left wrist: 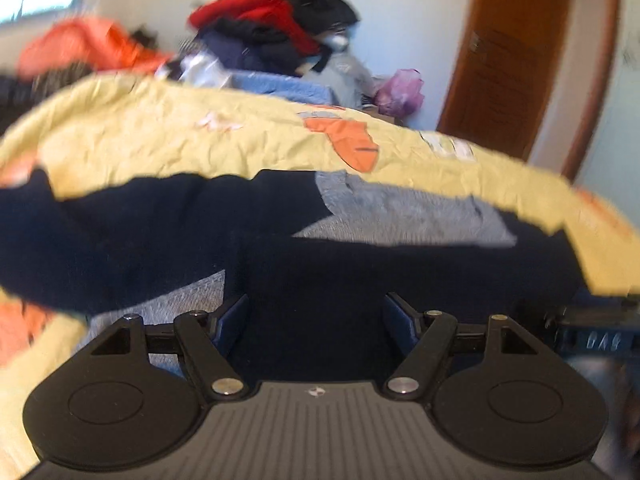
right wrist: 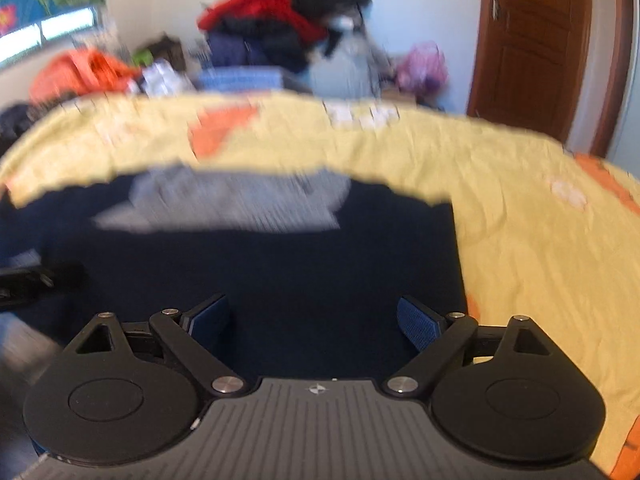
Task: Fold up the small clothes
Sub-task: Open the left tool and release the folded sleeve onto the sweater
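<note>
Two grippers over one navy-and-grey garment (left wrist: 280,248) — it lies on the yellow bedspread (left wrist: 160,136), its sides seemingly folded inward. We note the left gripper (left wrist: 316,320) spread, nothing between its pads; the right gripper (right wrist: 314,320) likewise spread and empty. We judge the fold partway — a final fold remains, and the clothes pile (left wrist: 280,28) beyond looks untouched.

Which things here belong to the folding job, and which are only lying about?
Job: navy-and-grey knitted garment; left gripper; right gripper.
Lying about: yellow patterned bedsheet; pile of dark and red clothes; orange cloth; purple plastic bag.
</note>
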Demonstrator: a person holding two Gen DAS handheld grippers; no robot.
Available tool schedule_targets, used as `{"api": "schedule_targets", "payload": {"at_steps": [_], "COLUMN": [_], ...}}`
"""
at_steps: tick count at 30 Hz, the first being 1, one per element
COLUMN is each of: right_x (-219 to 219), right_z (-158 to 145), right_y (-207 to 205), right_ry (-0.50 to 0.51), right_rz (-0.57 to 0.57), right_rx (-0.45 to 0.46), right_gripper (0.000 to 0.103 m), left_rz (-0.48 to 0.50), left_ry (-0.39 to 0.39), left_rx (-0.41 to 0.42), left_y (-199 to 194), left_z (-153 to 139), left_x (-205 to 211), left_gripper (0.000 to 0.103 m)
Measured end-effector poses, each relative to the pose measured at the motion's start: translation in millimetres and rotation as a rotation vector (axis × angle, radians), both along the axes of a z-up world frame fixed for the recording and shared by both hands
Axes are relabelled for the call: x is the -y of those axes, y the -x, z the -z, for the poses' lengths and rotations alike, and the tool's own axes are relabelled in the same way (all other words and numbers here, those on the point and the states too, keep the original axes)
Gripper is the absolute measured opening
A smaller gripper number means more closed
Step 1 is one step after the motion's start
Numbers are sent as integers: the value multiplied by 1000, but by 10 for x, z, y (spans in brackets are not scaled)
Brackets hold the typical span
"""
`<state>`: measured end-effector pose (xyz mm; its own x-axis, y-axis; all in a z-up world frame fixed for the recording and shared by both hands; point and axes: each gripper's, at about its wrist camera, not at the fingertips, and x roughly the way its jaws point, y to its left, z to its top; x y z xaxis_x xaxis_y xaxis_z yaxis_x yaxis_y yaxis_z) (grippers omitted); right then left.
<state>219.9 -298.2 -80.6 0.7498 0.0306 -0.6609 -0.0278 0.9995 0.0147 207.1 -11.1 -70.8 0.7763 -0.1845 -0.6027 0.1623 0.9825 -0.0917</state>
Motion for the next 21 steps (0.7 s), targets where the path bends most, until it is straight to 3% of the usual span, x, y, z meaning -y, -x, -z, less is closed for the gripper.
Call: {"api": "schedule_targets", "payload": {"at_steps": [3, 9, 21], "right_x": [55, 44, 74], "right_z": [108, 96, 90], "right_y": [134, 80, 68], "right_ry": [-17, -1, 16], "right_rz": [-18, -24, -5], "right_rx": [69, 56, 54], "right_gripper": [97, 102, 102], "left_rz": [1, 6, 10], "left_ry": [-14, -7, -2], "left_rx": [-7, -5, -5], "left_y": [-29, -43, -56], "left_z": [4, 1, -1], "left_x": [20, 20, 14], "left_gripper": [79, 83, 85]}}
